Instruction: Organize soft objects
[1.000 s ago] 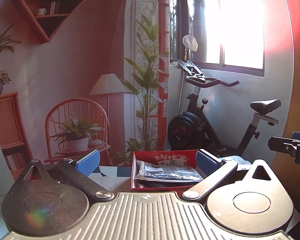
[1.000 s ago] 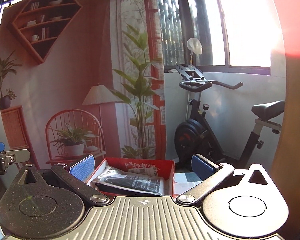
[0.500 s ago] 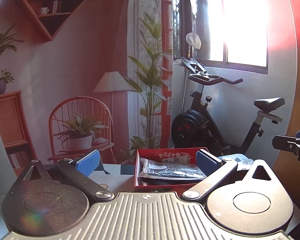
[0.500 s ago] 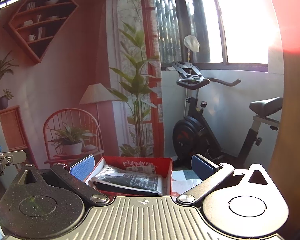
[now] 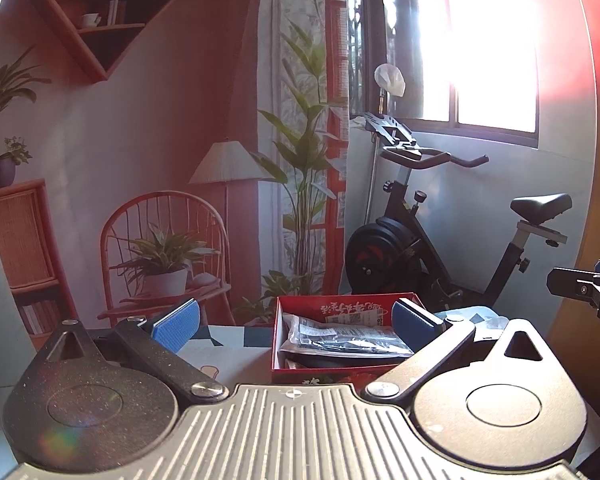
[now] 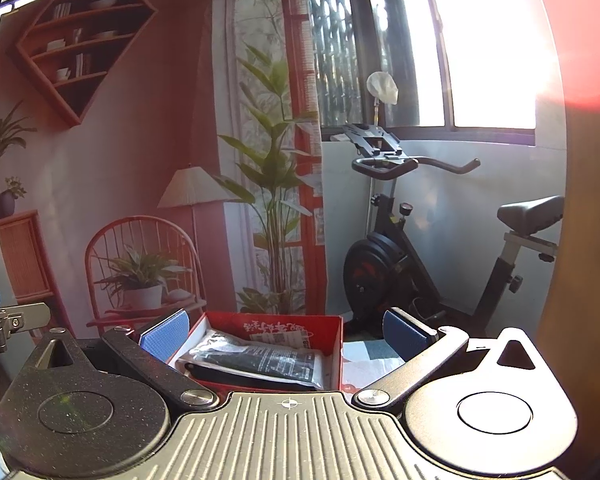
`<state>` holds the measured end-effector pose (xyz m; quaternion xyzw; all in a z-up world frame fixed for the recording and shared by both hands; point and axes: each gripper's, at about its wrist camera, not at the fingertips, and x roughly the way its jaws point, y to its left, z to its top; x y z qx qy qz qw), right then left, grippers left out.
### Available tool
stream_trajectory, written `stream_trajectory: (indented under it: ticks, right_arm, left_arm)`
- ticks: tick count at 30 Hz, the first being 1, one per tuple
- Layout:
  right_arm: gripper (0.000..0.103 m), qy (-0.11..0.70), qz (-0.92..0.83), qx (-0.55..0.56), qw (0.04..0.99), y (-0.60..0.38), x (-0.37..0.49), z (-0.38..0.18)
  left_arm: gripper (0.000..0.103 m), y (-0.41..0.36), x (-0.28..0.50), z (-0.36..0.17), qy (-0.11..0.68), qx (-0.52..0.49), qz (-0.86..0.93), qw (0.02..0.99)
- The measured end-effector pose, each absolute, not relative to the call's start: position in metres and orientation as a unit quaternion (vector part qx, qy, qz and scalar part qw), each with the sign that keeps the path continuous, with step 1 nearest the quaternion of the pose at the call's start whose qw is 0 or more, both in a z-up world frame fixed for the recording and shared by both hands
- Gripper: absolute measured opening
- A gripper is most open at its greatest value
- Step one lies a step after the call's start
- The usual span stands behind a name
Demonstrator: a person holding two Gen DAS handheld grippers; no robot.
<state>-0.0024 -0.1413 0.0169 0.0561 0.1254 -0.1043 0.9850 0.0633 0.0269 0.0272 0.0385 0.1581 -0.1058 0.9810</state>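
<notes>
A red cardboard box (image 5: 278, 336) (image 6: 332, 326) stands on the patterned tabletop and holds a dark soft item in a clear plastic bag (image 5: 340, 338) (image 6: 260, 362). My left gripper (image 5: 296, 322) is open, held back from the box with nothing between its blue pads (image 5: 176, 324). My right gripper (image 6: 284, 334) is also open and empty, just behind the box's near edge. Each gripper's tip shows at the side of the other view: the right gripper (image 5: 588, 288) and the left gripper (image 6: 4, 320). A pale blue soft thing (image 5: 472, 316) lies right of the box, mostly hidden.
The tabletop (image 5: 228, 350) has a pale blue and white pattern. Behind it hangs a printed backdrop of a chair, plants and shelves (image 5: 164, 240). An exercise bike (image 5: 420, 240) stands at the back right under a bright window (image 5: 492, 48).
Both views have crept slightly forward and up, so the red box sits a little lower and nearer. Both grippers stay open and empty.
</notes>
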Motion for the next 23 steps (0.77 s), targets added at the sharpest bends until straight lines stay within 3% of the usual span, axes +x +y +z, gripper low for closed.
stream_trajectory:
  ticks: [23]
  right_arm:
    - [0.103,0.125,-0.104,0.056,0.985,-0.1411,-0.0020,0.0170]
  left_arm:
    - [0.103,0.0266,0.0595,0.0268,0.153,0.036,-0.108,0.982]
